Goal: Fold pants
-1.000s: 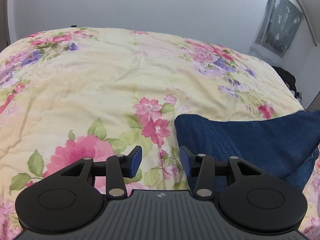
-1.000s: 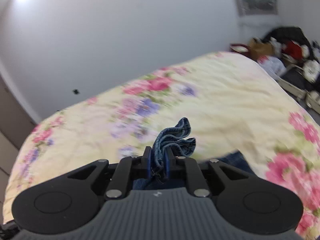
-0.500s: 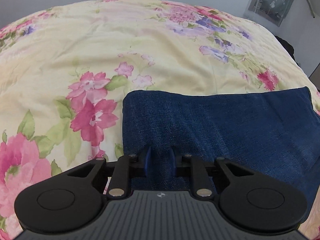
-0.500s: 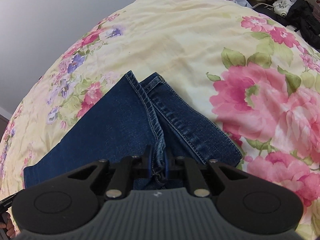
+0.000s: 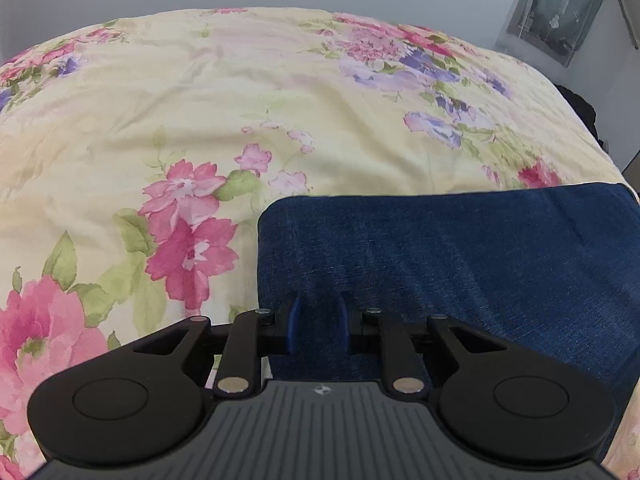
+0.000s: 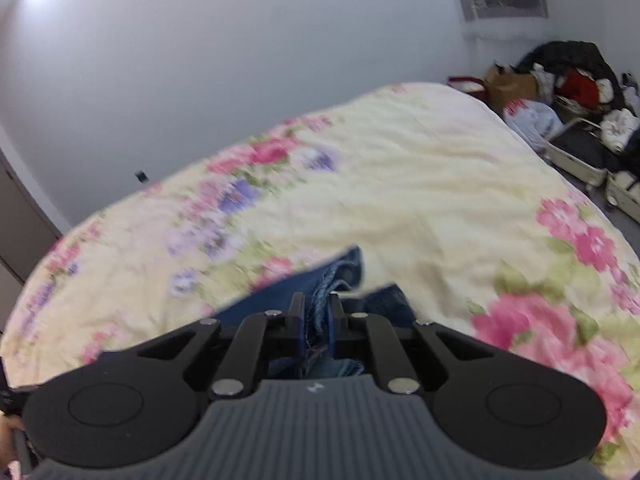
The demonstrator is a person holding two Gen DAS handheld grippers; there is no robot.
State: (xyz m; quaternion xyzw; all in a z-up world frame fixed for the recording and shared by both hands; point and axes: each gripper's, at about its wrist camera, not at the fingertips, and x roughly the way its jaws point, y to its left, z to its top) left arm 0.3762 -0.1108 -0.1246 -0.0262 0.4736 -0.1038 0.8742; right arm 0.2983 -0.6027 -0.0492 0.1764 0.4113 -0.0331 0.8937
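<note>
The left gripper had just been closing, and its jaws pinched a ridge of the pants near their left corner. The right gripper clamped tight on bunched hems. Denim lay flat rightward from the left jaws. Beyond both, the floral bedspread stretched toward the wall.
</note>
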